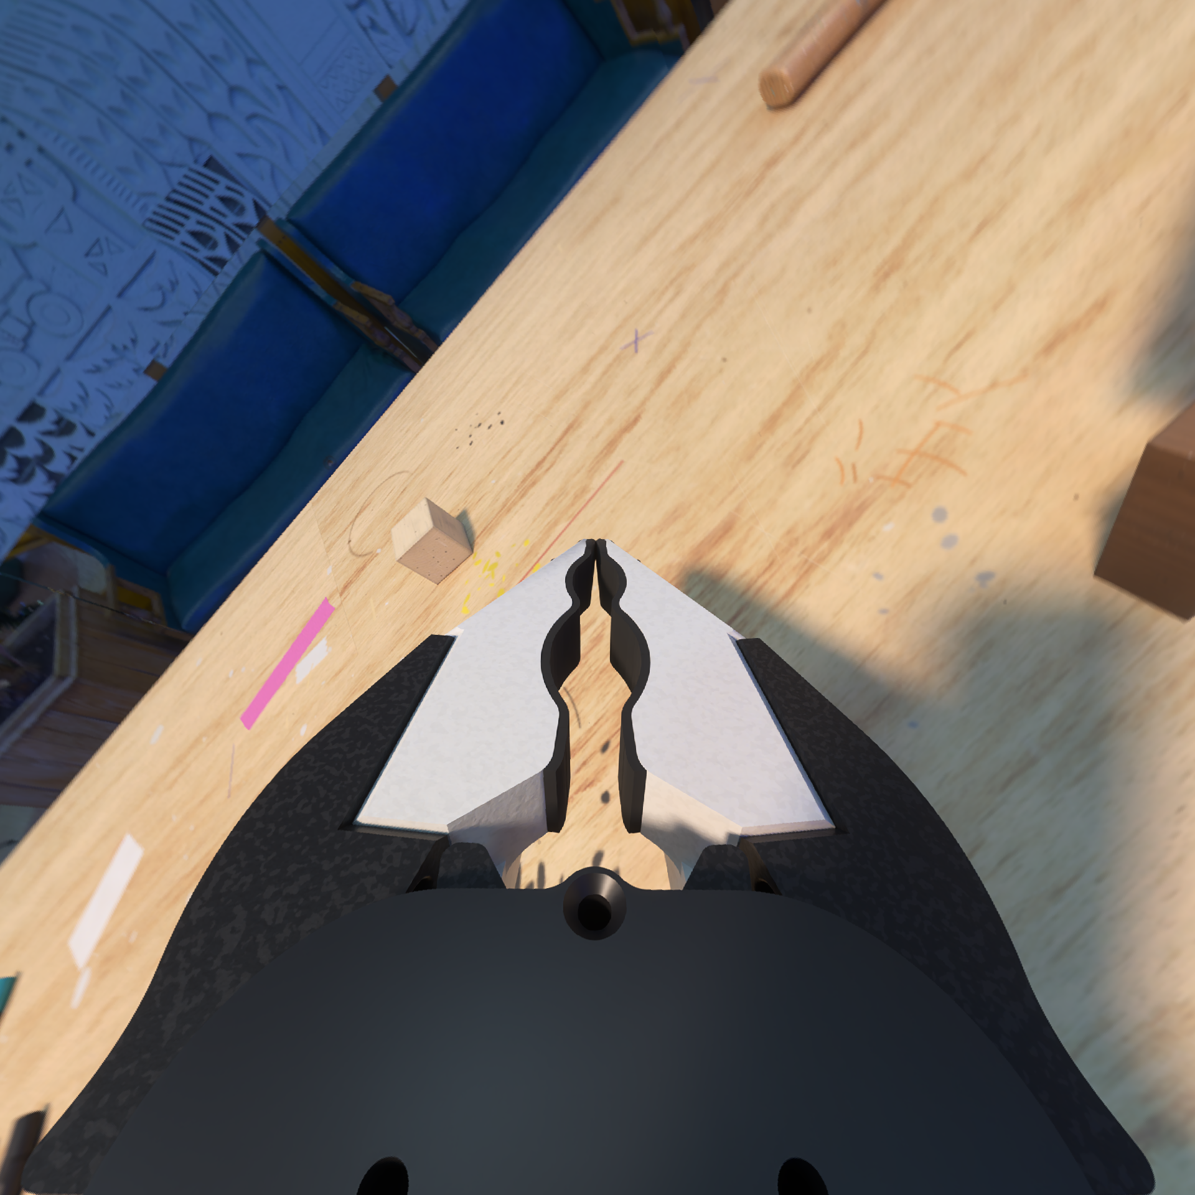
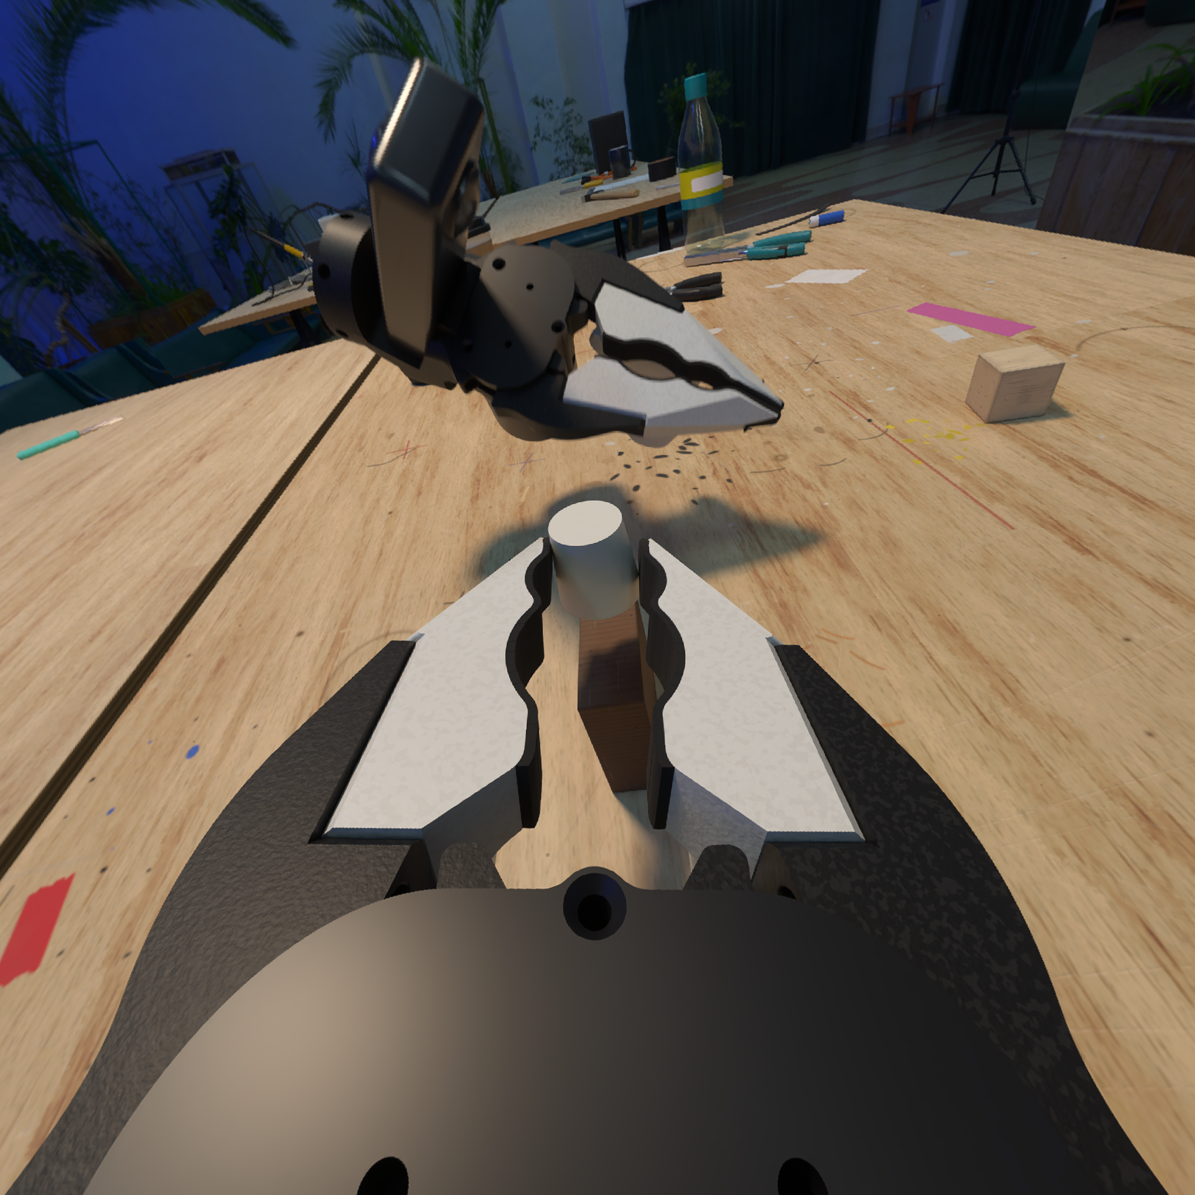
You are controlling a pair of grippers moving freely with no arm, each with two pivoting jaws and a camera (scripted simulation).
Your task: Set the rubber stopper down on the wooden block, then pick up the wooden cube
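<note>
**Desk clutter, non-task items**

Light wood desk (image 2: 970, 679) with scribbles and paint specks. Clear bottle (image 2: 700, 168), teal cap, yellow band, stands upright at far edge. Teal-handled pliers (image 2: 769, 247) lie just right of it; black-handled pliers (image 2: 698, 284) nearer. Pink tape strip (image 2: 970, 319) far right, red tape patch (image 2: 32, 931) near left. Wooden dowel (image 1: 808, 52) lies flat. Blue sofa (image 1: 258, 362) beyond desk edge.

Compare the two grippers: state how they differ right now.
The right gripper is shut on the rubber stopper, above the wooden block; the left gripper is shut on nothing. The left gripper hovers over bare table near the wooden cube; the right sits farther from it. Both share white fingers and black bodies.
</note>
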